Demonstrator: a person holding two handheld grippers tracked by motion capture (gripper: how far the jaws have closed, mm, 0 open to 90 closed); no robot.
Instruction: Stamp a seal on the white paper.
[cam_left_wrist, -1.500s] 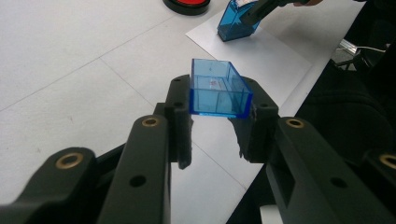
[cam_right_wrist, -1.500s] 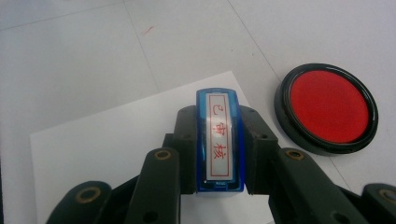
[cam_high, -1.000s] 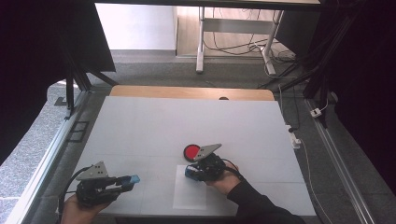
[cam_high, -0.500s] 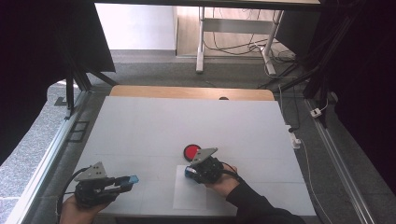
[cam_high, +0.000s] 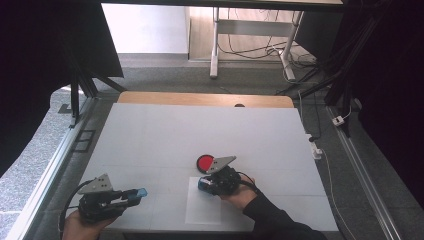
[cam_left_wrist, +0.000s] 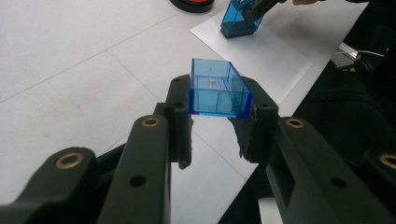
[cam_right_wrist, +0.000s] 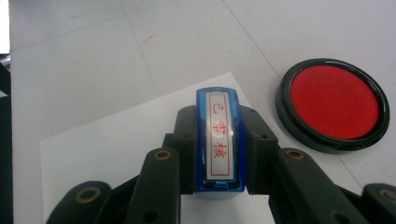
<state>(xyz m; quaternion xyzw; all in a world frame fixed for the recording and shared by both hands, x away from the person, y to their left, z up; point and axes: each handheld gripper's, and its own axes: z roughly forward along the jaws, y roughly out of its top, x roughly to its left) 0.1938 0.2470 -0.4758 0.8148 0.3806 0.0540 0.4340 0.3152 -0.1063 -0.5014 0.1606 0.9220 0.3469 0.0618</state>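
At the left, near the front edge of the white table (cam_high: 150, 130), the left hand-held gripper (cam_high: 131, 195) is clamped on a clear blue cap (cam_left_wrist: 218, 88). The cap's open side faces up and it is off the table. In the middle, the right hand-held gripper (cam_high: 202, 184) is squeezed tight on a blue stamp (cam_right_wrist: 219, 140) with red signs on its white label. The stamp stands on a white sheet of paper (cam_high: 202, 212). Just beyond it sits a round red ink pad (cam_high: 205, 162) in a black case.
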